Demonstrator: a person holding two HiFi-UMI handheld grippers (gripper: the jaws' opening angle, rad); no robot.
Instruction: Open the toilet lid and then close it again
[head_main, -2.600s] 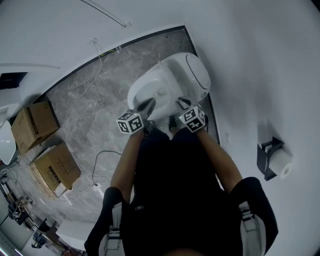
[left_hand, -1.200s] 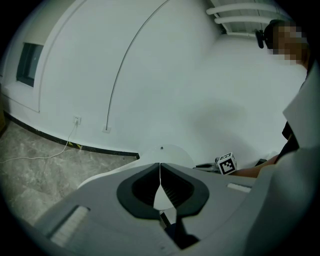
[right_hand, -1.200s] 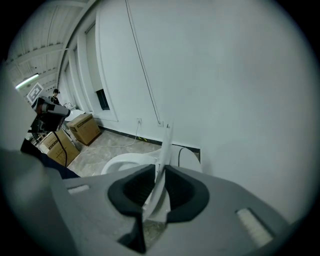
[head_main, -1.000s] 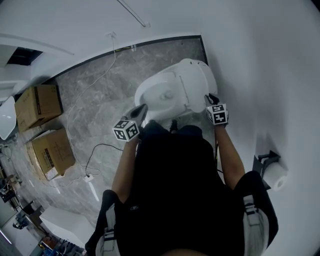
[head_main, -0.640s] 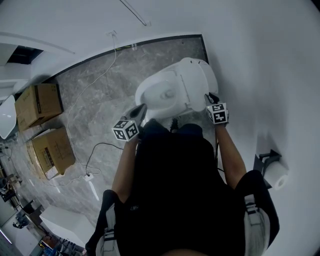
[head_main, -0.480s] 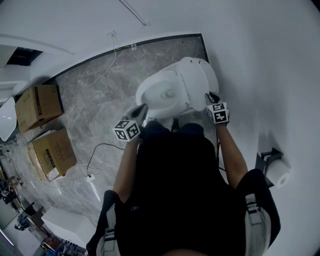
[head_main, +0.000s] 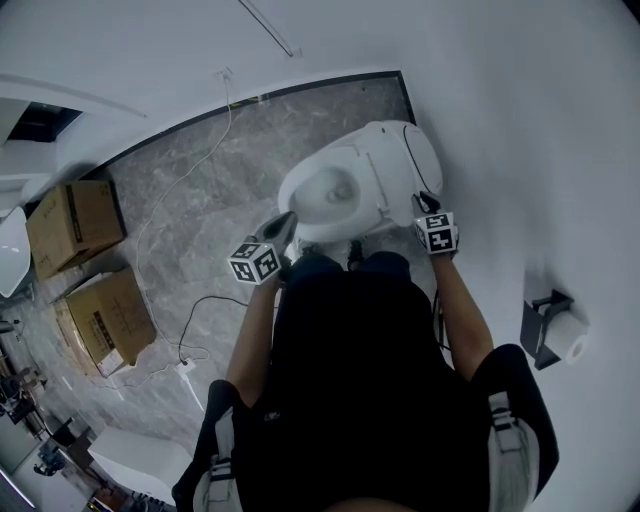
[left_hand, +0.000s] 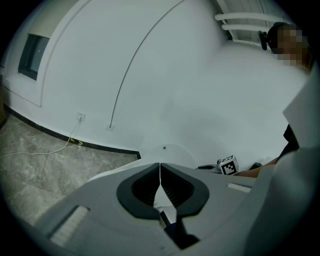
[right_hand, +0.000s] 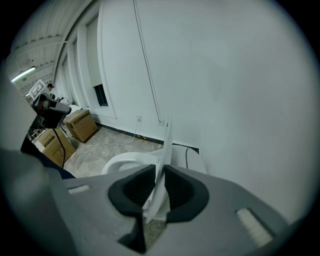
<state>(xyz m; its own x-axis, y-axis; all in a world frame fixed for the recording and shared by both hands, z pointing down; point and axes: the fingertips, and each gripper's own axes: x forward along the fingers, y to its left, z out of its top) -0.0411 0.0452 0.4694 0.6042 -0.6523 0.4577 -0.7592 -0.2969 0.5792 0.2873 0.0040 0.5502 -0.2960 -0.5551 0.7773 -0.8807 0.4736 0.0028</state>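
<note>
The toilet lid (head_main: 402, 160) stood raised behind the toilet bowl (head_main: 297, 195), tipped up on its hinge at the bowl's rear and leaning towards the wall beyond it. The right gripper (head_main: 424, 203) was at the lid's side edge, on the person's right of the bowl. In the right gripper view the thin white edge ran upright between the two dark pads (right_hand: 182, 187), which were closing and seemed to press on it from both sides. The left gripper (head_main: 283, 222) hung just beside the bowl's front rim, on the person's left and apart from it. Its jaws were fully together with nothing between them. The lid looked like a thin, stiff plastic shell, probably light, with a glossy face that would likely slip under a weak pinch. Since it swings only about the hinge at the bowl's rear, the best hold was probably on the rim well away from that hinge, with the pads flat on either face. If let go partway, it would probably drop and slam onto the bowl.
</note>
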